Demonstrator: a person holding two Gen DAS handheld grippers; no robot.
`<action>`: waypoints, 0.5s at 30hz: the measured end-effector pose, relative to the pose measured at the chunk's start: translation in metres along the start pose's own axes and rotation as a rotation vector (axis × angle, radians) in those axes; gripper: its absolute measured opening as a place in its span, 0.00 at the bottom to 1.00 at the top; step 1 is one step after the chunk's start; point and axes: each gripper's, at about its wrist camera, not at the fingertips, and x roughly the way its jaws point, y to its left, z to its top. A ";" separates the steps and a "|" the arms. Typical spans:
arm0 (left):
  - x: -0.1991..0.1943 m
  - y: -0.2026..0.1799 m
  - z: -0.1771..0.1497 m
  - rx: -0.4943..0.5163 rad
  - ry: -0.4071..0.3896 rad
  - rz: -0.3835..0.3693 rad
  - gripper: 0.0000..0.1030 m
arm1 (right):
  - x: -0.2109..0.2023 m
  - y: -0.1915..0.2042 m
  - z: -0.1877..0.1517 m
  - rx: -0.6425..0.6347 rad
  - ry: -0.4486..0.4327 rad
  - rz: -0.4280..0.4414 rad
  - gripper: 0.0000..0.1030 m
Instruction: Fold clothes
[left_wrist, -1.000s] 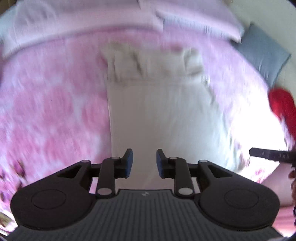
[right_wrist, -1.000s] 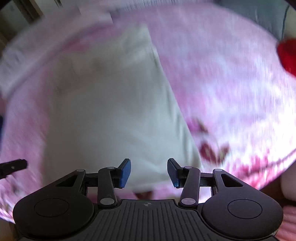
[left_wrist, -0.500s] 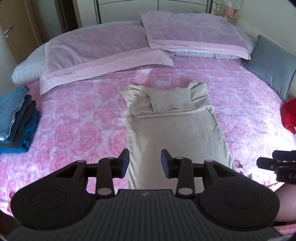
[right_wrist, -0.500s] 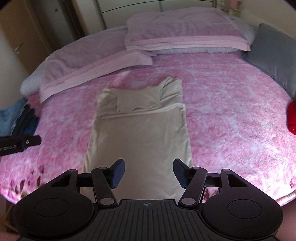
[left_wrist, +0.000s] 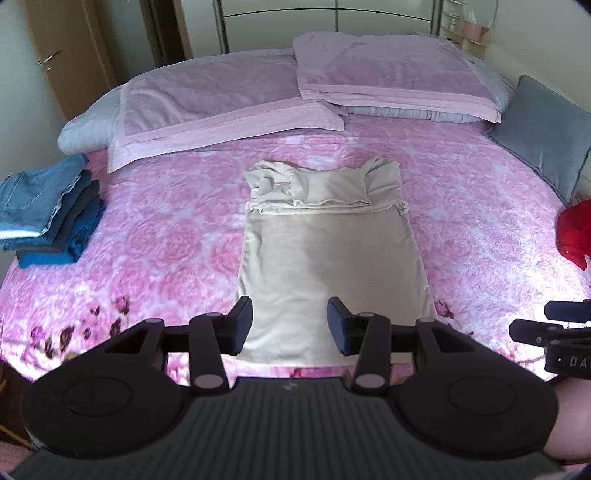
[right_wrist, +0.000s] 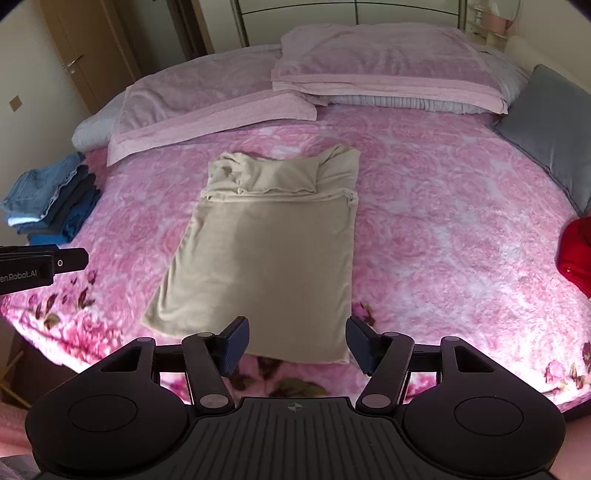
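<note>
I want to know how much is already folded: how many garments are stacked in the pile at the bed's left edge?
About 4 in the pile: light denim on top, a dark one under it, then two blue layers beneath. Thin ones may be hidden between them.

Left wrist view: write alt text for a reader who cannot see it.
A beige garment, folded into a long strip, lies flat mid-bed on a pink floral cover, beyond the open, empty left gripper. Folded jeans are stacked at the left edge, a red garment at the right, pillows behind. The right gripper pokes in from the right.
</note>
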 end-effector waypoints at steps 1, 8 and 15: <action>-0.004 -0.002 -0.004 -0.008 0.000 0.007 0.39 | -0.002 -0.001 -0.003 -0.007 0.000 0.006 0.60; -0.021 -0.006 -0.027 -0.053 0.014 0.048 0.40 | -0.009 -0.004 -0.018 -0.046 0.012 0.038 0.60; -0.022 -0.004 -0.041 -0.084 0.043 0.079 0.41 | -0.006 -0.004 -0.030 -0.071 0.041 0.060 0.60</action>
